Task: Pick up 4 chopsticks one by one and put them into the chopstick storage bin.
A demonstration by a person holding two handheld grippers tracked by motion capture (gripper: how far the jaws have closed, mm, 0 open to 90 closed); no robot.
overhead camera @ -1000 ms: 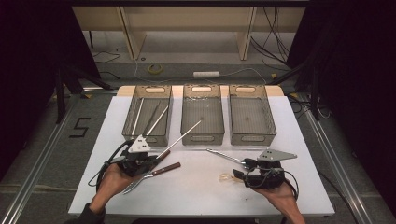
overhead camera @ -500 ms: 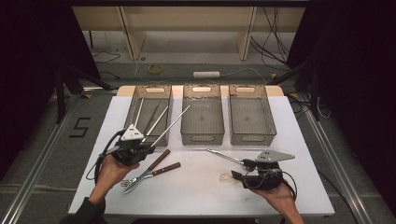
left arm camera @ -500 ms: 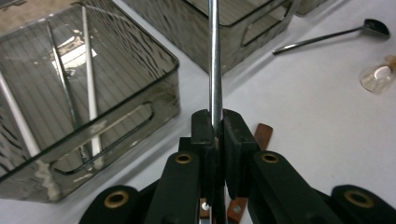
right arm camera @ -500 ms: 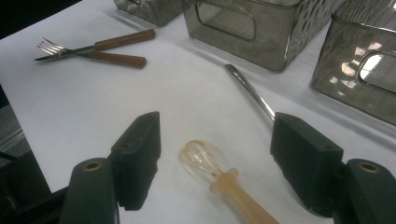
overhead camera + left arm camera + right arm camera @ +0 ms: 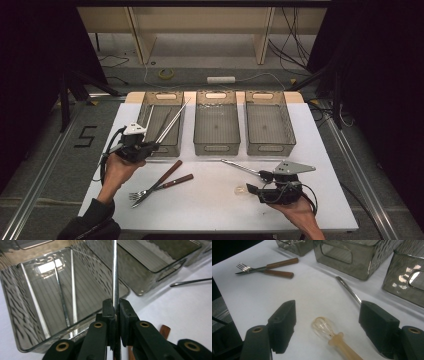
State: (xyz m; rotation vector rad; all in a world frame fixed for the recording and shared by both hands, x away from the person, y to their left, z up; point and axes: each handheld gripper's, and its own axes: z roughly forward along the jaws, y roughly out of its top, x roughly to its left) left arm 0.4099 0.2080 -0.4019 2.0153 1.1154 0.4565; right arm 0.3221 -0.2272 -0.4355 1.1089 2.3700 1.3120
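Legible marks: one. A large dark numeral "5" [image 5: 86, 136] stands on the grey floor [image 5: 45, 150], at about nine o'clock from the white surface [image 5: 215, 200] in the high view. No label, brand or other writing can be read on anything else in the high view or either gripper view.

The desk [image 5: 320, 150] is white, the three bins [image 5: 216, 127] smoky grey and see-through with rippled walls, the fork [image 5: 265, 266] and knife [image 5: 278, 273] have reddish-brown wooden handles, the small whisk [image 5: 329, 333] is pale amber, and both hand-held grippers are black.
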